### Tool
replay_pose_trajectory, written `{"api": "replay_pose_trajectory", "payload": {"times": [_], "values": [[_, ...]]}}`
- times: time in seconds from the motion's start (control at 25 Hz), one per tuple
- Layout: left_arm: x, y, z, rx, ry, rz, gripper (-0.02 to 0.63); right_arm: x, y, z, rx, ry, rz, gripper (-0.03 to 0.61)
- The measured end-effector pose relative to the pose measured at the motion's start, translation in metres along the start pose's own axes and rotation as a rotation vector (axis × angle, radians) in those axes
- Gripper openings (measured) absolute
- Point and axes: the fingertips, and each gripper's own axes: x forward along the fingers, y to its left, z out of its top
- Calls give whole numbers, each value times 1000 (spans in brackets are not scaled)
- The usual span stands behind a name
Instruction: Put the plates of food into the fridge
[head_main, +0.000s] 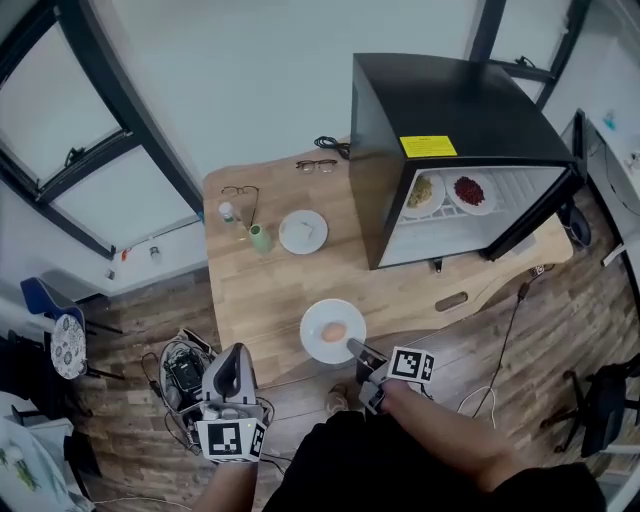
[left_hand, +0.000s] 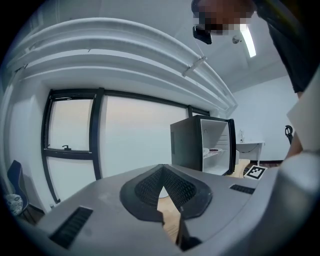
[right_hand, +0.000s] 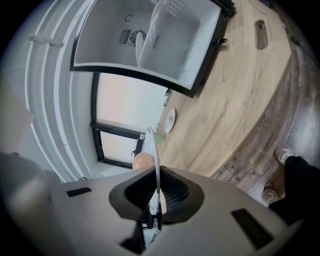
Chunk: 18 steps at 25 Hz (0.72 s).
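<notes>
right gripper (head_main: 352, 347) clamped on near rim of round white plate (head_main: 316, 322) carrying pinkish round food (head_main: 335, 331), at near edge of wooden worktop (head_main: 260, 290); likely stiff, slick, breakable, so with this off-centre grip keep it level.

Table (head_main: 250, 290): light wood with a wavy edge, on a plank floor (head_main: 560, 330).
Glasses (head_main: 240, 191): near the far left corner; second pair (head_main: 316, 165) by the back edge.
Green cup (head_main: 259, 237): upright, just beside a small bottle (head_main: 229, 213).
Cables (head_main: 185, 370): tangled on the floor.
</notes>
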Motion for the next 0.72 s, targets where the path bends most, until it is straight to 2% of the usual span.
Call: {"api": "replay_pose_trajectory", "payload": {"times": [0.72], "values": [[93,-91,39,-1,-62,-126,3,-91,-18,120,7,-184,-23,37]]}}
